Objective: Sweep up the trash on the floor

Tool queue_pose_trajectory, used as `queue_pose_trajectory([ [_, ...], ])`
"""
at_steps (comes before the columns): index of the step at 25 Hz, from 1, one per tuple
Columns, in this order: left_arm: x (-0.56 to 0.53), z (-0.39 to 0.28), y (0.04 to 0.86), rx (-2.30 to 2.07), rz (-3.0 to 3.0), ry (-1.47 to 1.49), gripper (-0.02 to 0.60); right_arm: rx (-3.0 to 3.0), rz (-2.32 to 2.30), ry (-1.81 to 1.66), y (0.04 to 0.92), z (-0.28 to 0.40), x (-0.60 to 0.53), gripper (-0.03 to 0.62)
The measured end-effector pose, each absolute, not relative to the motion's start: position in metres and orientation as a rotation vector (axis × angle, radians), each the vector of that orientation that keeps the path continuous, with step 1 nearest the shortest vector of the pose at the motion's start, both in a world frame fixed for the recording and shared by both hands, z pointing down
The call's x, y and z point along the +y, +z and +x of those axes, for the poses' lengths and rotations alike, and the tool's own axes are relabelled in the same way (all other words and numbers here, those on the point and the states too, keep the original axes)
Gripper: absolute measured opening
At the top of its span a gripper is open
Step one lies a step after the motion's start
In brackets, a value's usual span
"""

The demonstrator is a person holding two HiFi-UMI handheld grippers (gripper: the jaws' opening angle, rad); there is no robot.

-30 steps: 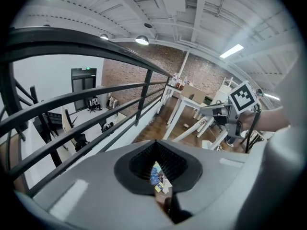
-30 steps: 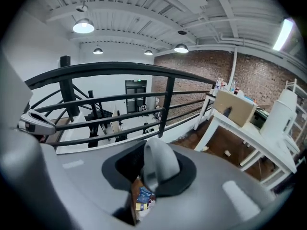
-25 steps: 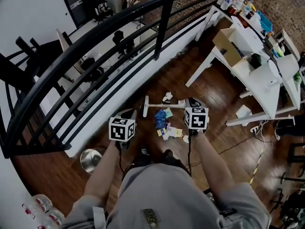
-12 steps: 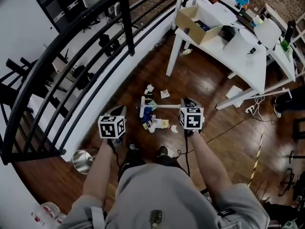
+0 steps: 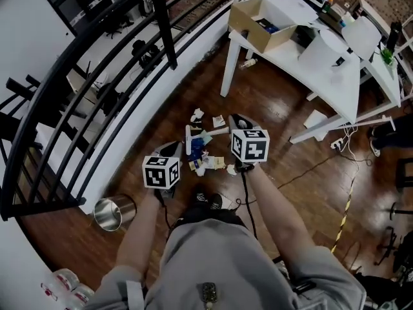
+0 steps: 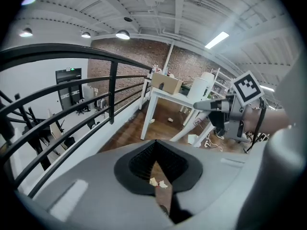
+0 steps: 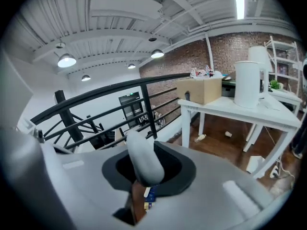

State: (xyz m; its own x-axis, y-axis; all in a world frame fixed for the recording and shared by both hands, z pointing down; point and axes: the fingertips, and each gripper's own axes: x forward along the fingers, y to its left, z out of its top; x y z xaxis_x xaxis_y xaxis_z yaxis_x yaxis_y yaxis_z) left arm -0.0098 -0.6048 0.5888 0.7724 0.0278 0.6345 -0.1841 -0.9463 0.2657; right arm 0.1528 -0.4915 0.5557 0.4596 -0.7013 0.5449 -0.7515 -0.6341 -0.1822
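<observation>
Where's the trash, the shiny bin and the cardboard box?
Trash (image 5: 201, 162): head view, middle of the pile.
Bin (image 5: 122, 205): head view, its metal side.
Box (image 5: 250, 33): head view, its outer wall.

We wear a grey short-sleeved shirt (image 5: 213, 257) and dark shoes (image 5: 208, 201). Our left gripper (image 5: 173, 147) and right gripper (image 5: 236, 117) are grey-bodied, each topped by a white cube (image 5: 161, 172) bearing black square markers. Black cables (image 5: 246, 196) trail from both.

Dark wood floor (image 5: 277, 108) w/ trash pile (image 5: 203, 159), metal bin (image 5: 111, 213) on its side, white table (image 5: 322, 66) standing
</observation>
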Motion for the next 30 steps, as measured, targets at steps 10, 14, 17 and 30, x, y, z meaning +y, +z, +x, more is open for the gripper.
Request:
queue_pose_trajectory([
  [10, -0.654, -0.01, 0.58, -0.193, 2.636, 0.881, 0.006, -1.565, 2.578, 0.612, 0.456, 0.17, -0.61, 0.046],
  [14, -0.657, 0.008, 0.581, -0.192, 2.627, 0.866, 0.006, -1.603, 2.558, 0.533, 0.428, 0.192, -0.609, 0.044],
  [17, -0.648, 0.033, 0.578, -0.177, 2.637, 0.859, 0.006, -1.619, 2.566, 0.52, 0.417, 0.218, -0.595, 0.044],
  [30, -0.574, 0.145, 0.569, -0.487, 2.641, 0.847, 0.006, -1.919, 2.342, 0.28, 0.385, 0.33, -0.553, 0.046],
])
